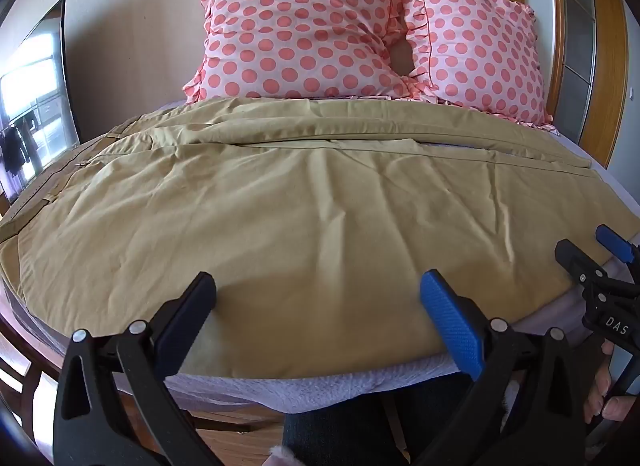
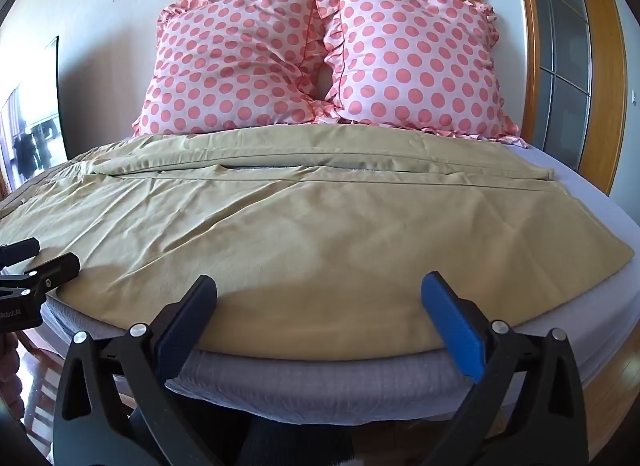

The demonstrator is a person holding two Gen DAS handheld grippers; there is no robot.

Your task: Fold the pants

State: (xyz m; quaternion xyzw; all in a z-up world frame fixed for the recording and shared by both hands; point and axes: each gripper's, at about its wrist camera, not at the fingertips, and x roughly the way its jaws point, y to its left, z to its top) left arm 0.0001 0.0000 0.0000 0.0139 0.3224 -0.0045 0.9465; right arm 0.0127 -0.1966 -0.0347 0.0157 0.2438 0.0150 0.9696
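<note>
Tan pants (image 1: 304,209) lie spread flat across the bed, waistband at the left, legs running to the right, the near leg toward me. They also show in the right wrist view (image 2: 320,234). My left gripper (image 1: 318,298) is open and empty, just above the near hem edge of the pants. My right gripper (image 2: 320,298) is open and empty, at the near edge of the pants further right. The right gripper shows at the right edge of the left wrist view (image 1: 592,250); the left gripper shows at the left edge of the right wrist view (image 2: 36,258).
Two pink polka-dot pillows (image 1: 304,29) (image 2: 412,61) lean on the wall at the head of the bed. A grey mattress cover (image 2: 320,382) edges the bed. A mirror (image 1: 36,97) stands left, a wooden door frame (image 2: 532,45) right.
</note>
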